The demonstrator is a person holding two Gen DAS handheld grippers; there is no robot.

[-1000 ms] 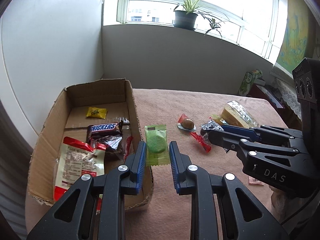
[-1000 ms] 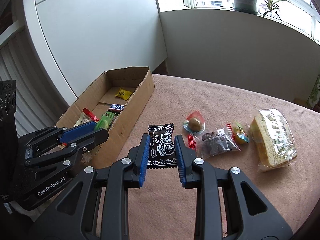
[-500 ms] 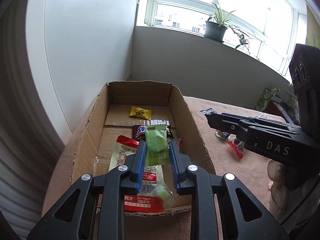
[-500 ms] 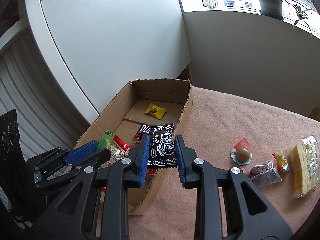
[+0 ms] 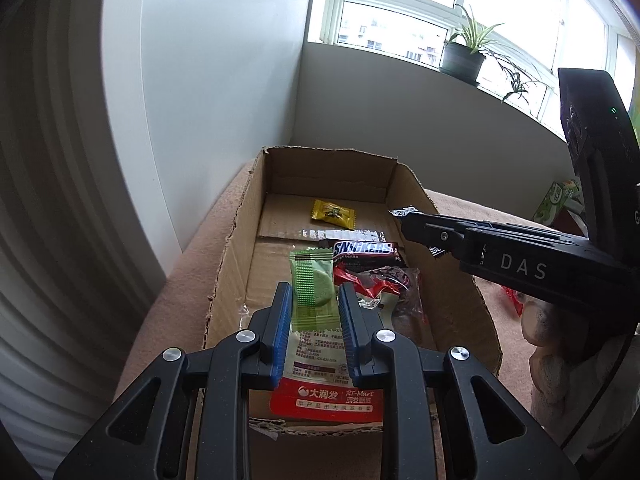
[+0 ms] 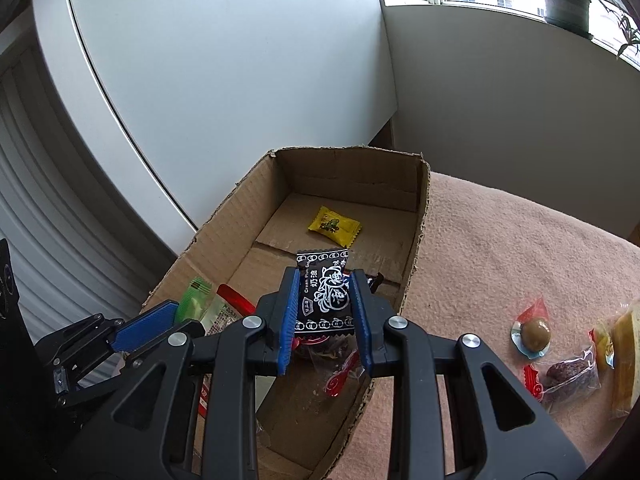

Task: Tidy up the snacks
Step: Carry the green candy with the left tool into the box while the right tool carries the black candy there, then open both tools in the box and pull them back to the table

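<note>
Two hand-held grippers were over the open brown cardboard box [image 5: 236, 240], each carrying one snack. The left hand-held gripper [image 5: 314, 304] had its blue pads nearly together, pinched on a flat green foil-wrapped snack packet [image 5: 312, 288] that stood upright between them, above the box interior. The right hand-held gripper [image 6: 325, 300] was likewise narrowly closed, clamped on a black sachet with white printed figures [image 6: 322, 288], held above the box near its right-hand wall.

Beyond the left hand-held gripper, on the box floor, lay a brown Snickers bar [image 5: 364, 250], a small yellow wrapped sweet [image 5: 333, 213] near the far wall, and a clear-and-red crumpled wrapper [image 5: 384, 284]. Directly beneath that hand-held gripper lay a red-and-white printed pouch [image 5: 326, 384].

To the right of the right hand-held gripper, outside the box on the pink cloth-covered worktop [image 6: 500, 240], lay a round brownish item in clear wrap with red trim [image 6: 534, 334], a clear bag of dark pieces [image 6: 568, 374], and a yellow packaged slab [image 6: 626, 360] at the frame edge. A potted green plant [image 5: 466, 54] stood on the windowsill.
</note>
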